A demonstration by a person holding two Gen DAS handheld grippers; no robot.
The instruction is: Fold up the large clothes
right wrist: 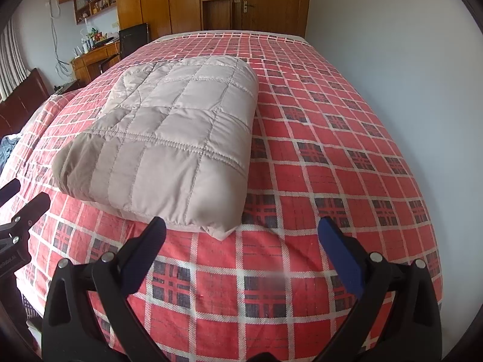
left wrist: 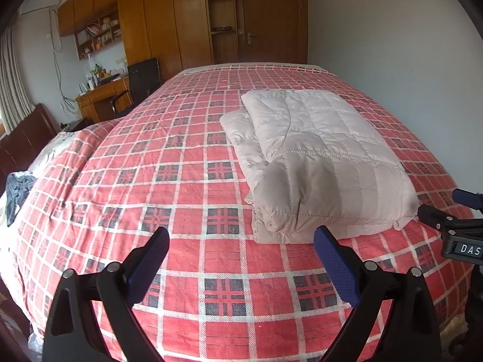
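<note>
- The left gripper [left wrist: 241, 253] is hovering nearest the camera, above the front edge of the bed [left wrist: 187, 181]; its blue-padded fingers [left wrist: 151, 259] are standing wide apart, holding nothing; the near corner of the folded garment is sitting just beyond its right finger.
- The right gripper [right wrist: 241, 241] is likewise hanging over the bed's front edge, fingers spread and empty; the garment's near right corner is lying just past the gap between them.
- The quilted beige garment [right wrist: 169, 138] is resting folded into a thick rectangular bundle on the red plaid bed cover [right wrist: 332, 157], nearer the bed's front than its far end; its long axis is running from the front edge toward the far end, angled slightly; a lower folded layer [left wrist: 238, 132] is sticking out at its left side.
- Beyond the bed's far end, wooden wardrobes [left wrist: 163, 15] and a door [left wrist: 271, 15] are standing; a desk [left wrist: 99, 96] is sitting off the bed's far left corner.
</note>
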